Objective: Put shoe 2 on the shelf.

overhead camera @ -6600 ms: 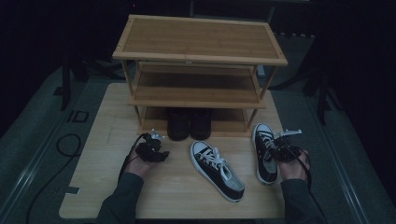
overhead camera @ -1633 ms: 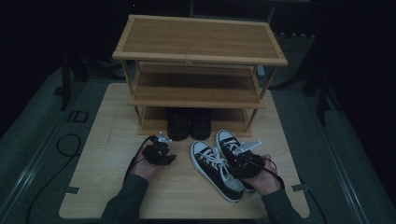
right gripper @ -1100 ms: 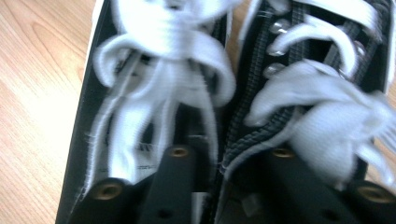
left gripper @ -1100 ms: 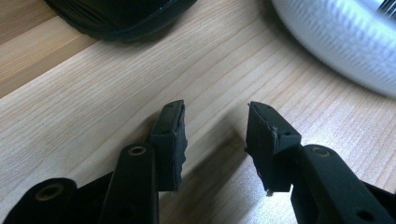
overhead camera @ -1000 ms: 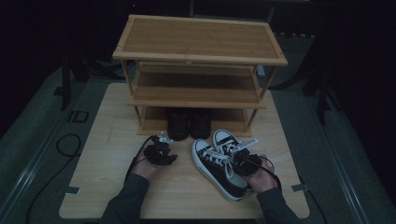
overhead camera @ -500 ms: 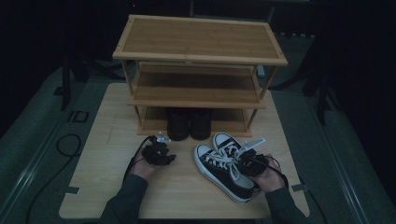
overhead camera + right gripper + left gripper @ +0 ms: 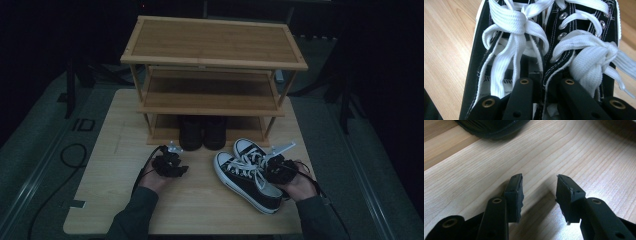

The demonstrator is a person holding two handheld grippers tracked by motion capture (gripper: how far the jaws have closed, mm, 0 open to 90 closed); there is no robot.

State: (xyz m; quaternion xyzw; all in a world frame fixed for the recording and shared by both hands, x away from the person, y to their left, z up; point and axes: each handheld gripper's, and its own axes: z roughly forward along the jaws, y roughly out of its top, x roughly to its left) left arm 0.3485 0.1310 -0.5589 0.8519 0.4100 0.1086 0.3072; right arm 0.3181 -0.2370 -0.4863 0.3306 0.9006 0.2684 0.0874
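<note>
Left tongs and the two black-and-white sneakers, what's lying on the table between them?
Nothing: in the high view only bare tabletop separates the left tongs from the sneakers.

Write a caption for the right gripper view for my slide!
Right gripper pinches two black sneakers together by their inner sides.

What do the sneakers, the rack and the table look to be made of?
Sneakers: black woven fabric, likely canvas, with visible stitching, metal eyelets, flat white woven laces and a white, probably rubber, sole edge. Rack: light wood or bamboo, smooth, with fine lengthwise stripes. Table: pale wood or wood-look veneer, matte, clear grain lines.
</note>
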